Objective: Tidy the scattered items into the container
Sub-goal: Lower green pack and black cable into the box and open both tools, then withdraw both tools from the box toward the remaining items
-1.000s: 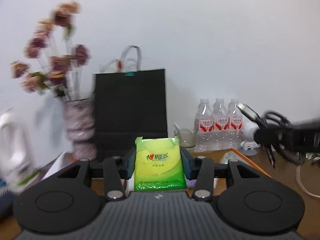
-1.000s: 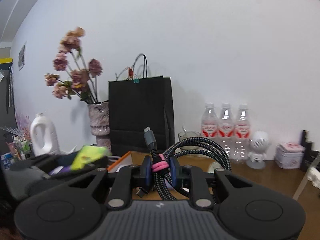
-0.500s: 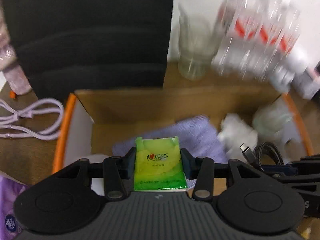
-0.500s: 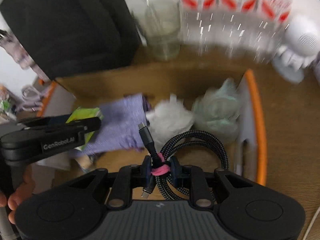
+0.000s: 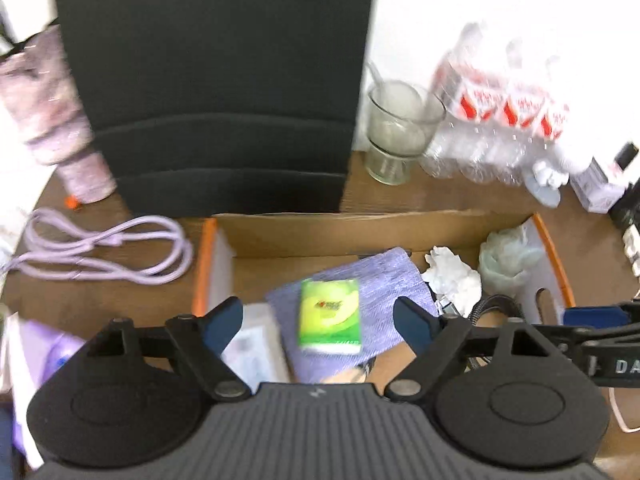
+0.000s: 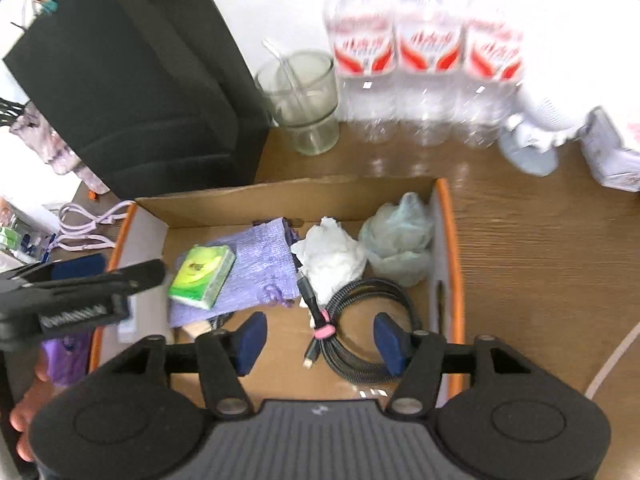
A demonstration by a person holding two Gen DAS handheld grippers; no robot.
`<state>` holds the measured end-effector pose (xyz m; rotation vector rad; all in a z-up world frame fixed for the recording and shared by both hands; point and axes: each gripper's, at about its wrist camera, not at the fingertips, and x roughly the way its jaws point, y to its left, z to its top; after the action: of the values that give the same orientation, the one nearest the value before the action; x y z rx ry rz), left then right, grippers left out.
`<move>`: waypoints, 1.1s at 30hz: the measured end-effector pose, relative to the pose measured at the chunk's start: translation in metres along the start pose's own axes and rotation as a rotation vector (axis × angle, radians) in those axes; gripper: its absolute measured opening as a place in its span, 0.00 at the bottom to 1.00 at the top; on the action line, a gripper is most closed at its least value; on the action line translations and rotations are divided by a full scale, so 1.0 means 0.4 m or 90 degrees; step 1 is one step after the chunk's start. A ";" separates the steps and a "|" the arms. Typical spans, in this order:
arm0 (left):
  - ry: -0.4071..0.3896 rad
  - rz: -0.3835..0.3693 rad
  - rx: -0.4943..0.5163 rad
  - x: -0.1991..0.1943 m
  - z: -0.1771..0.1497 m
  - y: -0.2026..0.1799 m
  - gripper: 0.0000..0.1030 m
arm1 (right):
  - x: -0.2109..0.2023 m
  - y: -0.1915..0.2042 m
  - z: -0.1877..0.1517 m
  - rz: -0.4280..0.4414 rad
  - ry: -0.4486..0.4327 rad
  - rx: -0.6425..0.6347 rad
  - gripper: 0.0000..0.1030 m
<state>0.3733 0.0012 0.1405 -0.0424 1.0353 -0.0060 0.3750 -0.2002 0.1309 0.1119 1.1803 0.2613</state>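
On the wooden surface (image 6: 540, 240) sits an open cardboard box (image 6: 280, 200). The left gripper (image 5: 318, 320) has just spread its fingers, its green tissue pack (image 5: 330, 310) lying on purple cloth (image 6: 260, 256). The right gripper (image 6: 316, 338), likewise just opened, hovers over the coiled cable (image 6: 360, 320) on the box floor.

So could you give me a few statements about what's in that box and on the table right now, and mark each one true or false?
1. The green tissue pack lies on the purple cloth in the cardboard box. True.
2. The right gripper clamps the black cable. False: its jaws are open, and the cable lies in the box.
3. The lilac cord is in the box. False: it lies on the table outside.
4. The left gripper is open. True.
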 end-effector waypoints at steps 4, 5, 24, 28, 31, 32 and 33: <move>0.011 0.017 -0.013 -0.070 -0.020 0.008 0.96 | -0.095 0.026 -0.025 -0.028 -0.036 -0.014 0.83; 0.002 0.019 -0.010 -0.089 -0.030 0.007 0.97 | -0.114 0.039 -0.036 -0.033 -0.045 -0.024 0.83; -0.421 0.023 0.034 -0.245 -0.350 -0.002 1.00 | -0.166 0.101 -0.345 -0.008 -0.541 -0.116 0.88; -0.445 0.040 0.016 -0.291 -0.404 0.002 1.00 | -0.205 0.110 -0.404 0.006 -0.549 -0.103 0.88; -0.437 0.083 0.021 -0.329 -0.474 -0.005 1.00 | -0.233 0.100 -0.479 0.021 -0.542 -0.079 0.89; -0.422 0.090 0.019 -0.339 -0.496 -0.004 1.00 | -0.241 0.097 -0.513 0.020 -0.537 -0.073 0.89; -0.412 0.090 0.011 -0.351 -0.522 0.000 1.00 | -0.247 0.092 -0.541 0.015 -0.532 -0.065 0.89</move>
<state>0.1222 -0.0020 0.1551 0.0441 0.3900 0.1208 0.1348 -0.2014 0.1457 0.1274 0.3353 0.2577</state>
